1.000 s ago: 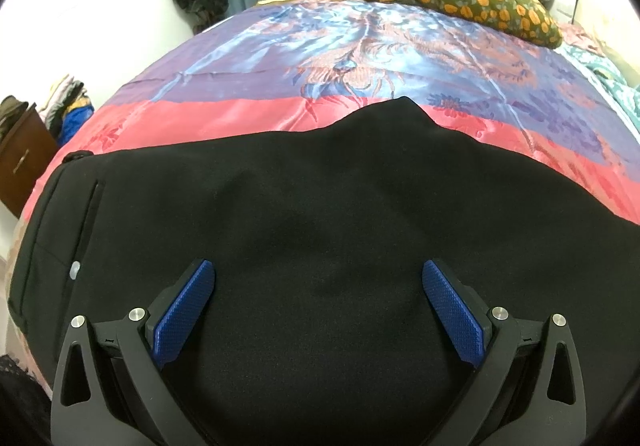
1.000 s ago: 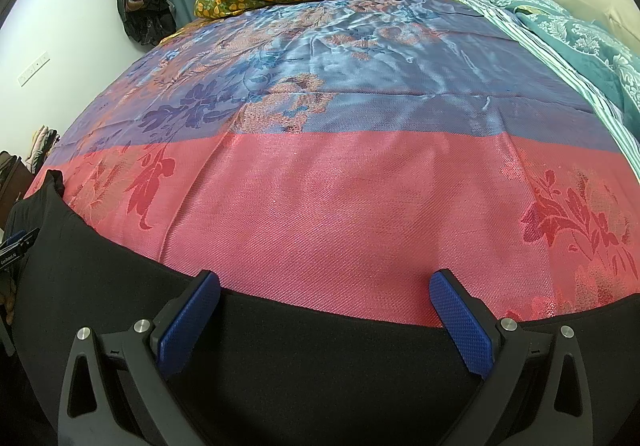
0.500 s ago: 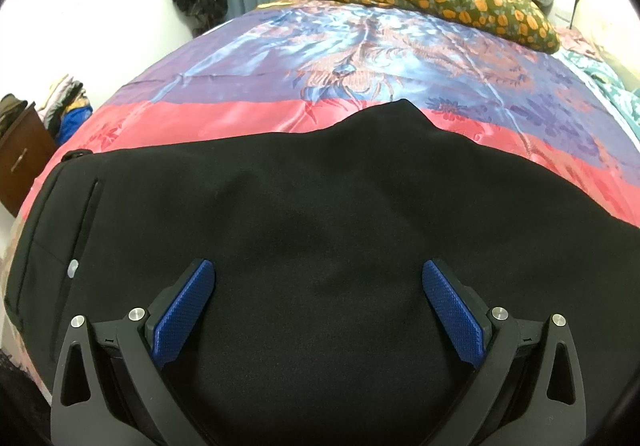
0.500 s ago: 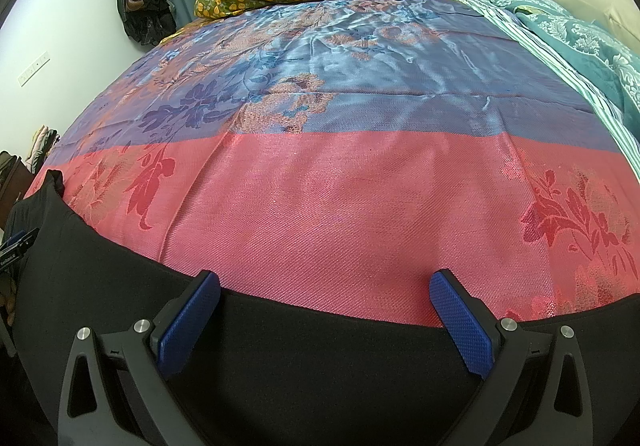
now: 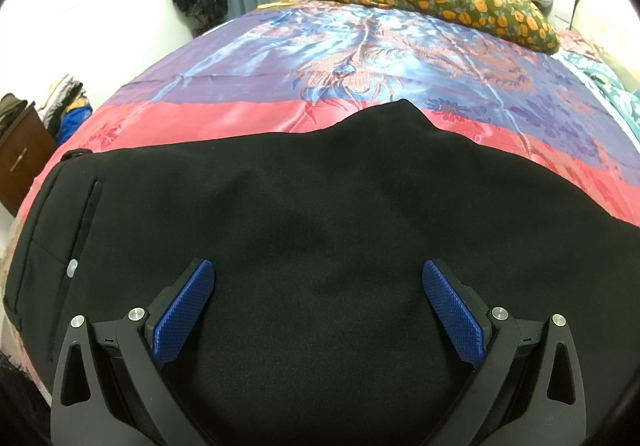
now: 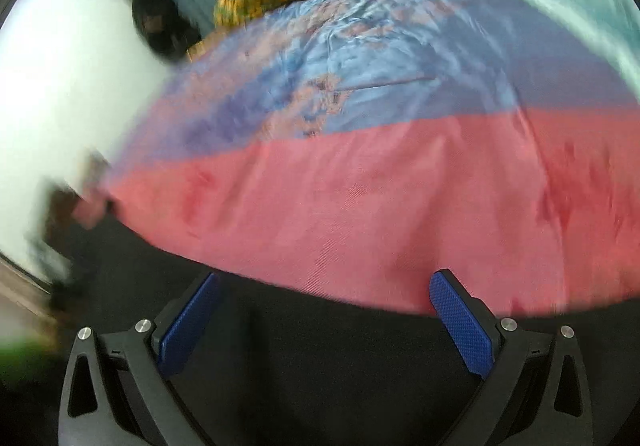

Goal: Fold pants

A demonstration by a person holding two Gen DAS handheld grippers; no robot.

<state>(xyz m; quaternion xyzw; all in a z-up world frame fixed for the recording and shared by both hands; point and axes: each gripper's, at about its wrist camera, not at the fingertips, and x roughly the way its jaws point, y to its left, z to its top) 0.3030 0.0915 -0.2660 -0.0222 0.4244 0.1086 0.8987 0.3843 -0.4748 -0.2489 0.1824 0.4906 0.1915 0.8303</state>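
Black pants (image 5: 320,230) lie spread flat across the near end of the bed, on the pink band of the bedspread (image 5: 224,117), waist end with pocket button (image 5: 72,268) to my left. Left gripper (image 5: 318,302) hovers over the seat, jaws wide, holding nothing. Right gripper (image 6: 326,310) also wide and empty, above the pants' far edge; that view is smeared with motion blur. No fold made yet, I judge. Next: pick an edge, close on the cloth, both grippers lifting together to carry it over.
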